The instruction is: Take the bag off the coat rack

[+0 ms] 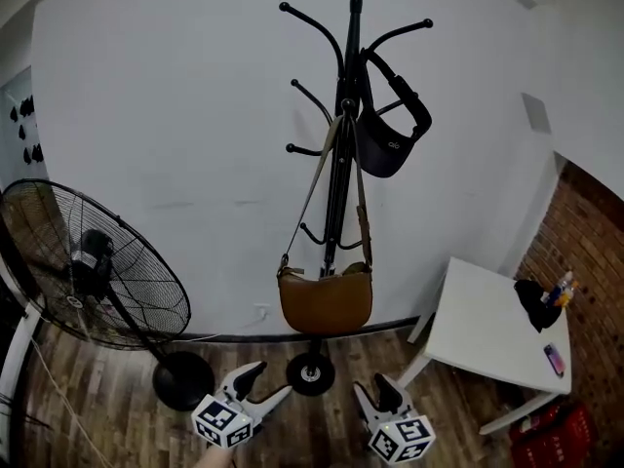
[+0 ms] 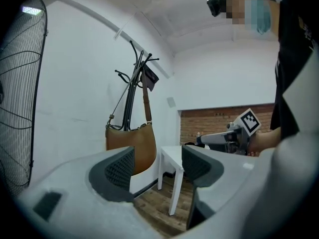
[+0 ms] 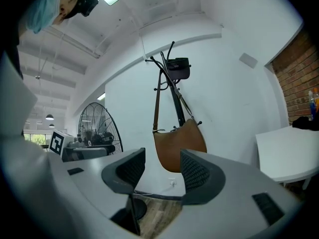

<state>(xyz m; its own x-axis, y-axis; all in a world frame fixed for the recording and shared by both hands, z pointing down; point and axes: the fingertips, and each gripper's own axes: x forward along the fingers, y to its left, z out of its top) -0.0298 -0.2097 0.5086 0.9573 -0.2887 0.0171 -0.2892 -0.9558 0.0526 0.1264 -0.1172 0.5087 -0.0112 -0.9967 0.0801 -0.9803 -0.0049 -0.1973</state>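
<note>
Hanging on coat rack (image 1: 337, 193), brown bag (image 1: 326, 302), left gripper (image 1: 265, 383) and right gripper (image 1: 375, 390) spread, empty, cut off at bottom edge.

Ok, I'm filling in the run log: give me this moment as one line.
phase: before reach | bag: hanging on coat rack, untouched | left gripper: open, empty | right gripper: open, empty

Brown bag (image 1: 326, 300) hangs by its strap from black coat rack (image 1: 343, 164).

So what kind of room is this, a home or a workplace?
Likely a workplace or studio, not certain: large floor fan, coat rack with a brown bag, white table by a brick wall.
</note>
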